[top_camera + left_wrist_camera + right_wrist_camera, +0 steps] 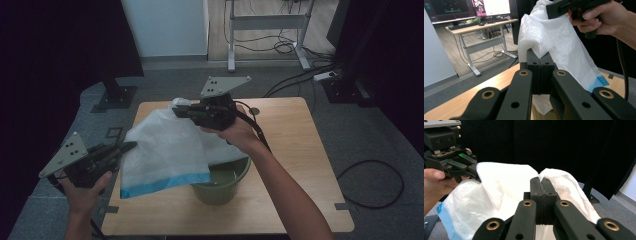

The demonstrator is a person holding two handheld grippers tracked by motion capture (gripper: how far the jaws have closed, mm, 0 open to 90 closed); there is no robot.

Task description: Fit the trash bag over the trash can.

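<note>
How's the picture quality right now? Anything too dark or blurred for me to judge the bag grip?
High view: dim overall, black corners, but the white bag and green bucket read clearly. Left gripper view: bright and sharp on the bag, near jaw links soft. Right gripper view: dark curtain backdrop, bag well lit, its own jaws shut on plastic.

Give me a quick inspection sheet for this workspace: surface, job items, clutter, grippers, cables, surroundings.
Surface: wooden table, bare apart from the job's things.
Job's things: white plastic bag with a blue edge, held up in the air; green bucket below it on the table.
Clutter: nothing seen.
Grippers: left gripper shut on the bag's edge; right gripper shut on its top edge.
Cables: black cable trails from the right gripper; floor cables lie right of the table.
Surroundings: grey carpet, dark curtains, desk frame behind.
</note>
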